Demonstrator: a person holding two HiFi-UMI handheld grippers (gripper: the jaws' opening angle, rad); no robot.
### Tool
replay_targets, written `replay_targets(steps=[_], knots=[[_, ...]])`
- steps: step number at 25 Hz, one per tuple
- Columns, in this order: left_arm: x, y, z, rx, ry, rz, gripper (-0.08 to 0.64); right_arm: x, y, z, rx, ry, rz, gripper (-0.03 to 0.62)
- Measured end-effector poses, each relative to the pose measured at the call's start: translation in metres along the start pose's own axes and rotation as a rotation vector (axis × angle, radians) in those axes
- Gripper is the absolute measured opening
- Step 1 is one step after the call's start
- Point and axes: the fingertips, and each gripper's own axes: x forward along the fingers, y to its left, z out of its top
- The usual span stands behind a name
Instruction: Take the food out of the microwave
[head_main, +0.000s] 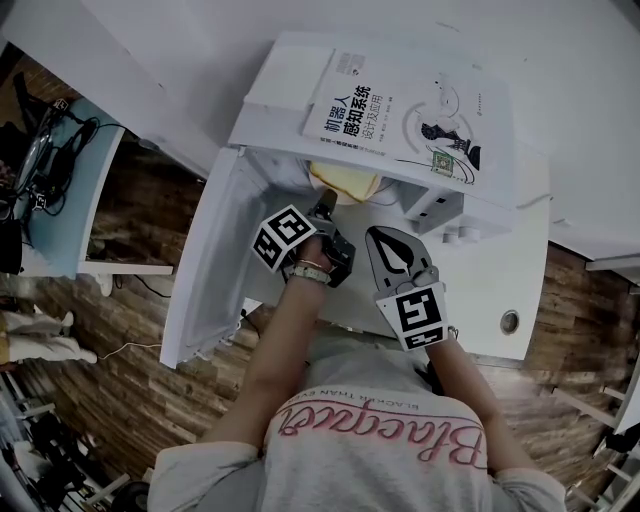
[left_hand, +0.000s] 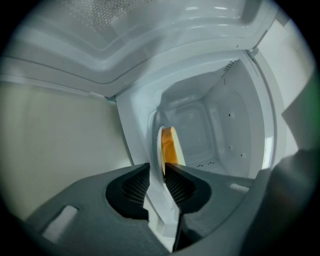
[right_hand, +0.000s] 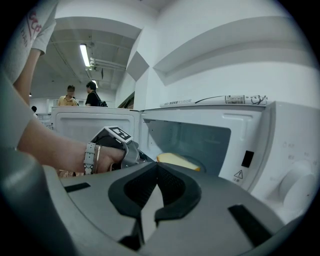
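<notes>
Inside the microwave (left_hand: 235, 130), left claw (left_hand: 157, 172) pinches the stiff, slick plate (left_hand: 157, 147) at its rim; soft food (left_hand: 170, 150) may slide; right claw (right_hand: 156, 170) closed.

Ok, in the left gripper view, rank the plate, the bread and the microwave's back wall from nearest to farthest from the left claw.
1. Plate: rim pinched in the left claw.
2. Bread: on the plate, just beyond the claw.
3. Back wall: deep in the cavity, behind both.
</notes>
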Motion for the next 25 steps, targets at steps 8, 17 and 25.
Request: replay_targets(steps=[8, 17, 25], knots=[[-0.001, -0.008, -0.001, -0.032, 0.012, -0.012, 0.036, -0.004, -0.001, 0.001, -0.006, -0.003, -0.011, 0.011], [-0.020, -0.022, -0.005, -0.055, -0.016, -0.140, 0.012, -0.012, 0.009, 0.002, -0.002, -0.013, -0.013, 0.011], [-0.053, -0.026, -0.020, -0.053, -0.032, -0.187, 0.012, -0.035, 0.018, 0.001, 0.011, -0.042, -0.052, 0.010]])
